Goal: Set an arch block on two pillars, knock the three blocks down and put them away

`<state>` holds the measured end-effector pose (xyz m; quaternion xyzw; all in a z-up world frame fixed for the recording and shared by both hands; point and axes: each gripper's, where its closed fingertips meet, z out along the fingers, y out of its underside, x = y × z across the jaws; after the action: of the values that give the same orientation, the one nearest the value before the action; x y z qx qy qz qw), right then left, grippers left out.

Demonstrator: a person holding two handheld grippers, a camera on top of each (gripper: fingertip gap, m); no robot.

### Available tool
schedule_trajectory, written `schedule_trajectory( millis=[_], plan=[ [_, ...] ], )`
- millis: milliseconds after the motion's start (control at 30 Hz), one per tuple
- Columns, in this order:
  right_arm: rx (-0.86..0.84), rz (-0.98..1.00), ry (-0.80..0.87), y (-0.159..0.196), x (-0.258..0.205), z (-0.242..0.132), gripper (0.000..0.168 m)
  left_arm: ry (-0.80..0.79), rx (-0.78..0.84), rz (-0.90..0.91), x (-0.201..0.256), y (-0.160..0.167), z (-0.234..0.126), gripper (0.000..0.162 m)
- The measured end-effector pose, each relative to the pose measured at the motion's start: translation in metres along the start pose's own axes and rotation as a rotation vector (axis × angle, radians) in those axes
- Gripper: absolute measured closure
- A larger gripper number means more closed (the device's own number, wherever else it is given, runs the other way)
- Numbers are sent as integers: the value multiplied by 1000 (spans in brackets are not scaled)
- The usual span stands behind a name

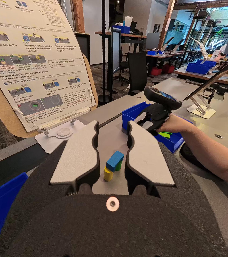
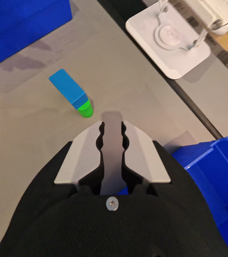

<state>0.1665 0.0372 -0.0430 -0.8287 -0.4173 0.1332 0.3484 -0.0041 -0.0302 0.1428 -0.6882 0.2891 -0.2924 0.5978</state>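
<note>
I see printed instruction sheet (image 1: pixel 31 62) behind desk (image 1: pixel 110 137); blue arch block (image 1: pixel 114 161) on pillars; my left gripper (image 1: pixel 112 139) and right gripper (image 2: pixel 112 123) jaws parted, empty.

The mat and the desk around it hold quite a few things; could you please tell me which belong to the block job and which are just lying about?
Belong to the job:
blue arch block
yellow pillar
green pillar
blue box at the mat's far side
left tongs, open
right tongs, open

Just lying about:
instruction sheet
white stand base
black chair
</note>
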Motion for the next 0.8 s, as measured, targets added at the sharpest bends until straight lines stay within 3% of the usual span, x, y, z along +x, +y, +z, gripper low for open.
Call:
schedule_trajectory(
  millis=[200, 800],
  plan=[
    [202, 54, 76, -25, 19, -4, 144, 24, -4, -6, 4, 1, 2, 123],
    [369, -18, 234, -42, 41, -31, 143, 71, -43, 95, 14, 12, 13, 117]
  ],
)
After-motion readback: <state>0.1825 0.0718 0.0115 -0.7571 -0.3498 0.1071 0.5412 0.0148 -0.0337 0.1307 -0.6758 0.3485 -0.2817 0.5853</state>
